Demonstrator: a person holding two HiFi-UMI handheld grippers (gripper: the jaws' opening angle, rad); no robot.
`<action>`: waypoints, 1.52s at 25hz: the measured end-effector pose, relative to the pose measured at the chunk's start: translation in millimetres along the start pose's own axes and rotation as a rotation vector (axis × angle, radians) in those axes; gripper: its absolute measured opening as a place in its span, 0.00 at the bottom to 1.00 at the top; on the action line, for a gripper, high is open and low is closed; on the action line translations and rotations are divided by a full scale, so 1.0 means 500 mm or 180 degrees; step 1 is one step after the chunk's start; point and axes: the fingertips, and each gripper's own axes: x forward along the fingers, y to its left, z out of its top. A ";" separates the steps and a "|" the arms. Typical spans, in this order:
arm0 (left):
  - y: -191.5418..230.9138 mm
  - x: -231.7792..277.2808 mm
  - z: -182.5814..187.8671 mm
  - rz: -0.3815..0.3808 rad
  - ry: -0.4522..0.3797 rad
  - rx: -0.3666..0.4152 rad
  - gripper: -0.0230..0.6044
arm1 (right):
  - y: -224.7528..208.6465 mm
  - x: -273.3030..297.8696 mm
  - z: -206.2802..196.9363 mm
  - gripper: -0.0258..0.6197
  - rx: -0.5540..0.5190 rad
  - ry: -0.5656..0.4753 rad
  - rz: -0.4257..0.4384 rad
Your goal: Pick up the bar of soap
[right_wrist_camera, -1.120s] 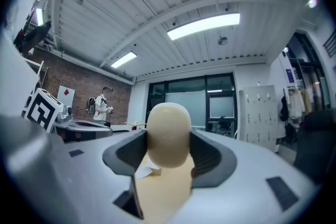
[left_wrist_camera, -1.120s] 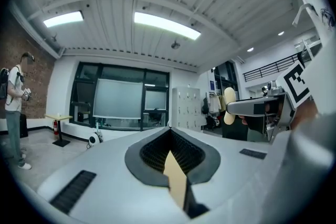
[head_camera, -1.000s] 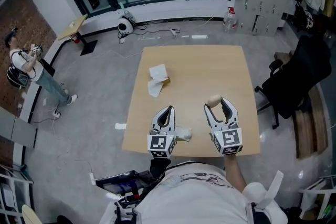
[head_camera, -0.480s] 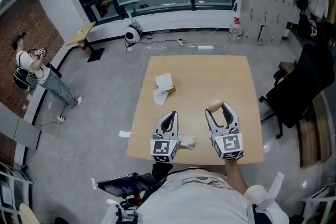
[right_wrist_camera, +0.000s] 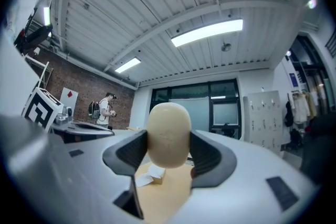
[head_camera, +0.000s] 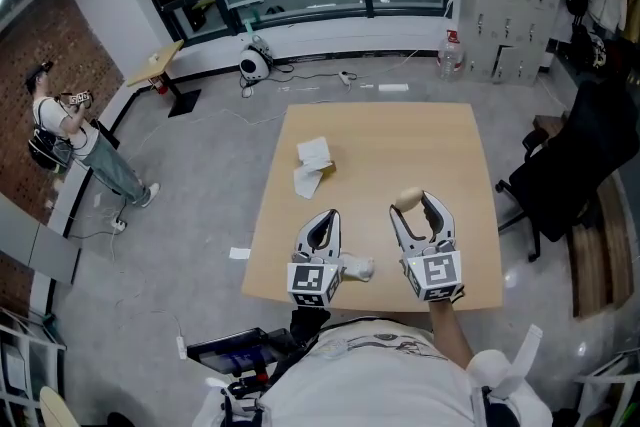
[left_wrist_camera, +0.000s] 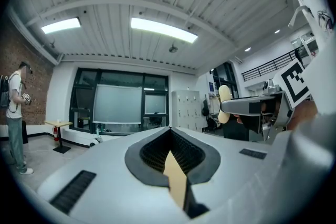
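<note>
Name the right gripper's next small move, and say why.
Probably raise the right gripper a little more without loosening its hold. The bar of soap is clamped between its jaws and appears clear of the table, so the pick-up looks nearly done.

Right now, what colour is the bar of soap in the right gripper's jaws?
Pale cream-yellow. The bar of soap shows best in the right gripper view.
</note>
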 end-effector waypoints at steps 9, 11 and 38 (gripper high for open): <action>-0.007 0.000 -0.010 0.0007 0.0016 0.0009 0.04 | -0.006 -0.006 -0.006 0.44 0.0015 -0.0010 -0.0028; -0.011 0.001 -0.012 -0.0001 0.0025 0.0002 0.04 | -0.006 -0.007 -0.008 0.44 0.0019 -0.0006 -0.0026; -0.025 0.008 -0.022 -0.0023 0.0064 -0.0080 0.04 | -0.023 -0.019 -0.021 0.44 -0.0019 0.0045 -0.0107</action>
